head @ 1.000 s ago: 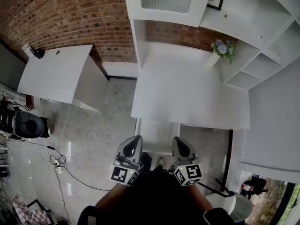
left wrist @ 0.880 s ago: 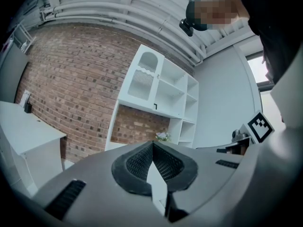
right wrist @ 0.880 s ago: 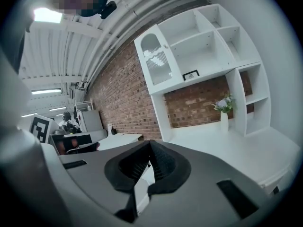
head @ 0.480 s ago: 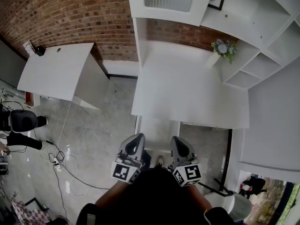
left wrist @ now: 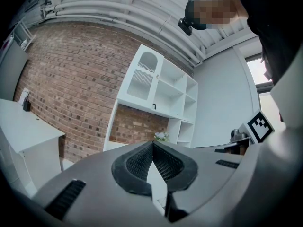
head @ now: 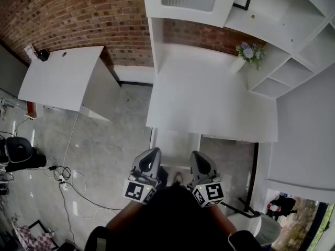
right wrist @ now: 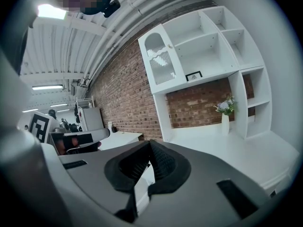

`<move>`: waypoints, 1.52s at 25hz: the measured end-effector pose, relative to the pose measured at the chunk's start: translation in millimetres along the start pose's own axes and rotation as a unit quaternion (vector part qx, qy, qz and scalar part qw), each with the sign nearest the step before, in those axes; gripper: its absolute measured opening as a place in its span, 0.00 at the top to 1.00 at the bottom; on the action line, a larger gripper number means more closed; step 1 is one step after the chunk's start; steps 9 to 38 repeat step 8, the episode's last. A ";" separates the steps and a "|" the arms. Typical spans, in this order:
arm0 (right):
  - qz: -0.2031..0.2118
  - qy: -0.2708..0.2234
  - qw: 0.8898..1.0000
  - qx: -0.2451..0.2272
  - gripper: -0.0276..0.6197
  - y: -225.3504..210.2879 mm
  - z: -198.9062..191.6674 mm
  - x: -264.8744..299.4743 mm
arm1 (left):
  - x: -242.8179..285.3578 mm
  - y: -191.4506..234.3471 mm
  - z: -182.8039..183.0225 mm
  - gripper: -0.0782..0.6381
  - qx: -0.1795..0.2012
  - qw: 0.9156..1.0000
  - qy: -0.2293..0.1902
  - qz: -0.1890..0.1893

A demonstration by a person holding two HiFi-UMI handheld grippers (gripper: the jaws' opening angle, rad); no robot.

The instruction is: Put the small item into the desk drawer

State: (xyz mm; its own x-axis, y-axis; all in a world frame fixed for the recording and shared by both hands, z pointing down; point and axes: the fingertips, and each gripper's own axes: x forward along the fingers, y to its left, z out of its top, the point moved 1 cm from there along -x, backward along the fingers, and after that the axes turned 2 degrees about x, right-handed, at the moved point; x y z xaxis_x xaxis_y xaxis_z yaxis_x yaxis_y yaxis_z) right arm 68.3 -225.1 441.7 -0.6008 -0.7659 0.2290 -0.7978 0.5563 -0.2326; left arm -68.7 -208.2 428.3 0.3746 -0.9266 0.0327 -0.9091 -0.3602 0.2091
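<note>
Seen from the head view, a white desk [head: 209, 103] stands ahead with a white drawer unit [head: 175, 143] under its near edge. No small item shows on the desktop or in either gripper. My left gripper [head: 152, 156] and right gripper [head: 194, 157] hang side by side, short of the desk's front and close to my body. The left gripper view has the left gripper [left wrist: 152, 148] with its ribbed pads pressed together, empty. The right gripper [right wrist: 149, 148] is likewise shut on nothing and faces the desk and shelves.
A vase of flowers [head: 246, 56] stands at the desk's back right beside white shelving [head: 293, 61]. A second white desk [head: 60, 80] stands at the left by the brick wall. Cables [head: 68, 179] and a dark chair [head: 18, 153] lie on the floor at the left.
Both grippers have held their place, shut. The dark chair at the left edge of the head view has shifted lower and further left.
</note>
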 end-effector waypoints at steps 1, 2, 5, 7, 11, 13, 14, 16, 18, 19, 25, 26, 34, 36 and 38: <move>0.001 -0.002 1.000 -0.001 0.94 0.2 0.2 0.2 | -0.2 0.3 -0.1 0.86 -0.001 1.000 -0.004 0.001; 0.002 -0.003 1.000 -0.001 0.94 0.3 0.5 0.3 | -0.3 0.4 -0.4 0.86 0.000 1.000 -0.002 0.001; 0.001 -0.004 1.000 -0.002 0.94 0.4 1.2 0.8 | -0.3 0.5 -2.8 0.86 0.005 1.000 0.010 -0.001; -0.002 -0.002 1.000 -0.002 0.94 0.5 1.1 1.1 | -0.4 0.7 -3.9 0.86 0.003 1.000 0.011 -0.002; -0.003 -0.002 1.000 -0.002 0.94 0.7 0.9 1.2 | -0.4 0.8 -4.1 0.86 0.001 1.000 0.010 -0.002; -0.003 -0.002 1.000 -0.002 0.94 0.7 0.9 1.2 | -0.4 0.8 -4.1 0.86 0.001 1.000 0.010 -0.002; -0.003 -0.002 1.000 -0.002 0.94 0.7 0.9 1.2 | -0.4 0.8 -4.1 0.86 0.001 1.000 0.010 -0.002; -0.003 -0.002 1.000 -0.002 0.94 0.7 0.9 1.2 | -0.4 0.8 -4.1 0.86 0.001 1.000 0.010 -0.002; -0.003 -0.002 1.000 -0.002 0.94 0.7 0.9 1.2 | -0.4 0.8 -4.1 0.86 0.001 1.000 0.010 -0.002; -0.003 -0.002 1.000 -0.002 0.94 0.7 0.9 1.2 | -0.4 0.8 -4.1 0.86 0.001 1.000 0.010 -0.002; -0.003 -0.002 1.000 -0.002 0.94 0.7 0.9 1.2 | -0.4 0.8 -4.1 0.86 0.001 1.000 0.010 -0.002; -0.003 -0.002 1.000 -0.002 0.94 0.7 0.9 1.2 | -0.4 0.8 -4.1 0.86 0.001 1.000 0.010 -0.002; -0.003 -0.002 1.000 -0.002 0.94 0.7 0.9 1.2 | -0.4 0.8 -4.1 0.86 0.001 1.000 0.010 -0.002; -0.003 -0.002 1.000 -0.002 0.94 0.7 0.9 1.2 | -0.4 0.8 -4.1 0.86 0.001 1.000 0.010 -0.002; -0.003 -0.002 1.000 -0.002 0.94 0.7 0.9 1.2 | -0.4 0.8 -4.1 0.86 0.001 1.000 0.010 -0.002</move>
